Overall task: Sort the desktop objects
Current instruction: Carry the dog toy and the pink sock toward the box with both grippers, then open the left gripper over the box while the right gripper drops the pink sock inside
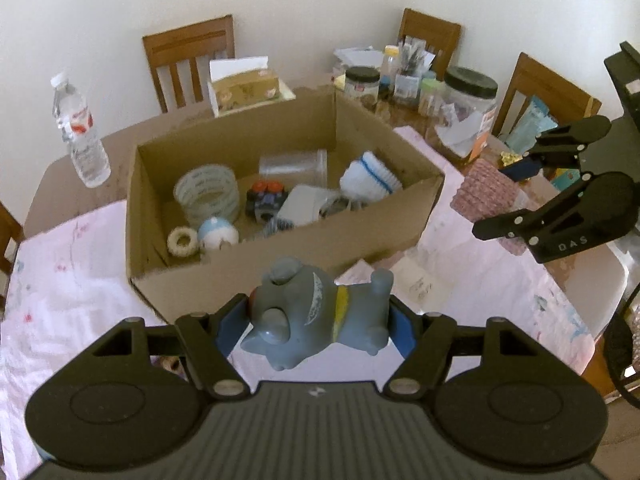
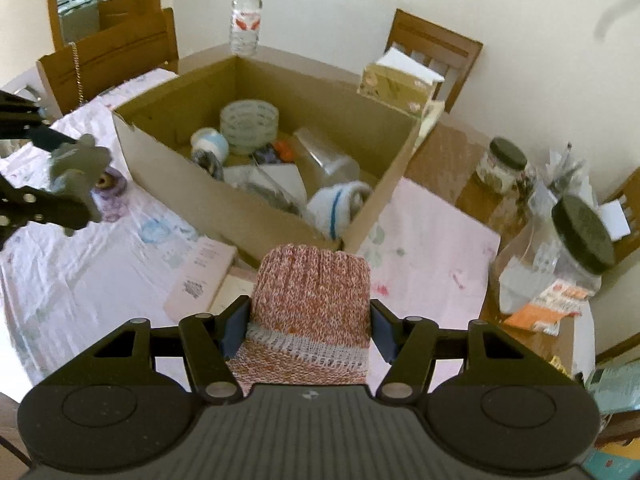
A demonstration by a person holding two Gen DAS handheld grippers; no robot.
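Note:
My left gripper [image 1: 318,320] is shut on a grey toy animal [image 1: 316,312] with a yellow collar, held above the table just in front of the open cardboard box [image 1: 280,256]. My right gripper [image 2: 306,320] is shut on a pink knitted item [image 2: 310,292] with a grey band, held in front of the box corner [image 2: 344,240]. The box holds a tape roll [image 1: 208,196], a clear container [image 1: 294,166], a white brush [image 1: 370,178], a toy car [image 1: 266,196] and other small things. The right gripper also shows in the left wrist view [image 1: 516,200], the left gripper in the right wrist view [image 2: 64,184].
A pink cloth [image 2: 432,248] covers the table. A water bottle [image 1: 80,136] stands at the back left, a tissue box [image 1: 246,88] behind the cardboard box, jars [image 1: 468,112] and clutter at the right. A booklet [image 2: 200,276] and a purple spool [image 2: 112,188] lie on the cloth. Wooden chairs [image 1: 192,60] surround the table.

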